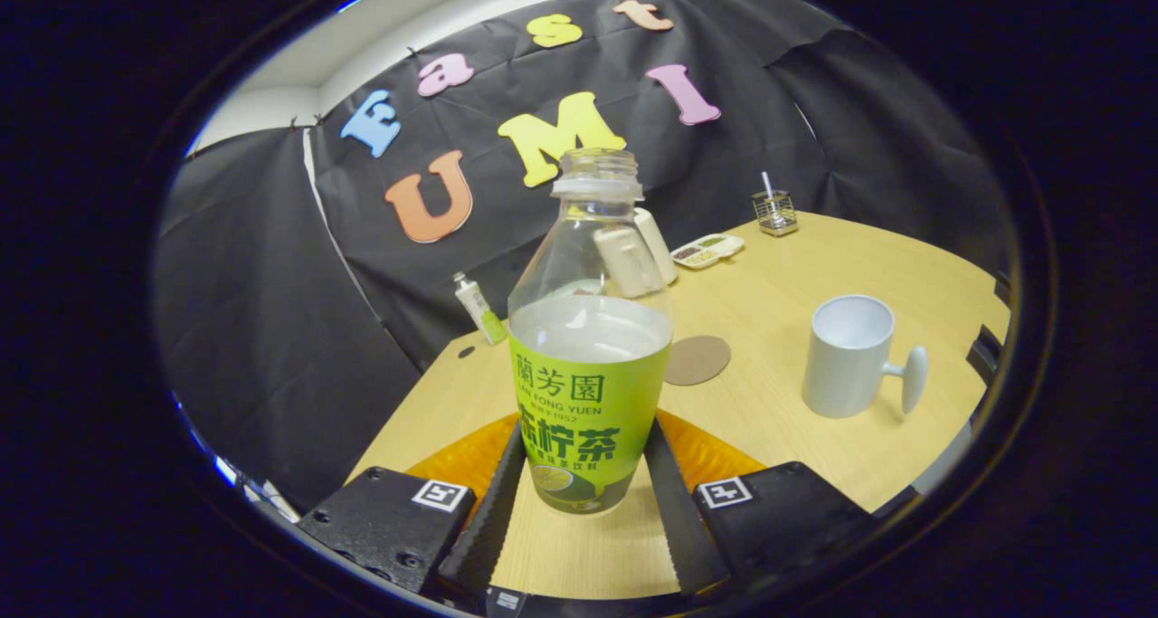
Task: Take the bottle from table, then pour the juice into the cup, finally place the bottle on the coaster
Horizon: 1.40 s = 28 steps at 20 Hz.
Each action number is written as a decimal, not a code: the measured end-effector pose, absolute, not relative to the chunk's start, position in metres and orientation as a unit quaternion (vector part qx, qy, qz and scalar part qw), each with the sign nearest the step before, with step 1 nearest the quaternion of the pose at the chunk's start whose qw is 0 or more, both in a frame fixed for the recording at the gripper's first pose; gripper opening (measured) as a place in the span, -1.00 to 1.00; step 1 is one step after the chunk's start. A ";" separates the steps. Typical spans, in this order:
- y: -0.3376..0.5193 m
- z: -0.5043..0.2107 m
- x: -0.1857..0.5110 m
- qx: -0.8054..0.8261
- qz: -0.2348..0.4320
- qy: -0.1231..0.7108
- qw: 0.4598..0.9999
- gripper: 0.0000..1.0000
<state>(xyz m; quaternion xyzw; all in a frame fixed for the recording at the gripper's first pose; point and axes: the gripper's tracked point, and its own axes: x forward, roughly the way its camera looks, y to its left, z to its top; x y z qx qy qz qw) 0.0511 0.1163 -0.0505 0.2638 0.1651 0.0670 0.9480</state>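
Note:
A clear plastic bottle (588, 347) with a green label stands upright between my fingers, its cap off and pale juice filling it to the top of the label. My gripper (586, 430) is shut on the bottle, both fingers pressing the label's lower sides. A round brown coaster (697, 360) lies on the wooden table (769, 455) just beyond the bottle, to its right. Farther right stands an empty white cup (849, 356), its handle pointing right. I cannot tell whether the bottle's base touches the table.
Behind the bottle stand two white box-shaped containers (638, 256). A small tube (479, 309) stands at the table's far left edge. A flat tray (710, 250) and a wire holder (775, 213) sit at the back. Black cloth walls close the booth.

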 end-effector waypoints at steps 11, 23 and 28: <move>0.110 -0.018 0.056 0.518 0.132 0.110 0.838 0.54; 0.104 0.011 0.061 0.645 0.174 0.075 0.740 0.53; 0.095 0.020 0.063 0.676 0.174 0.069 0.712 0.53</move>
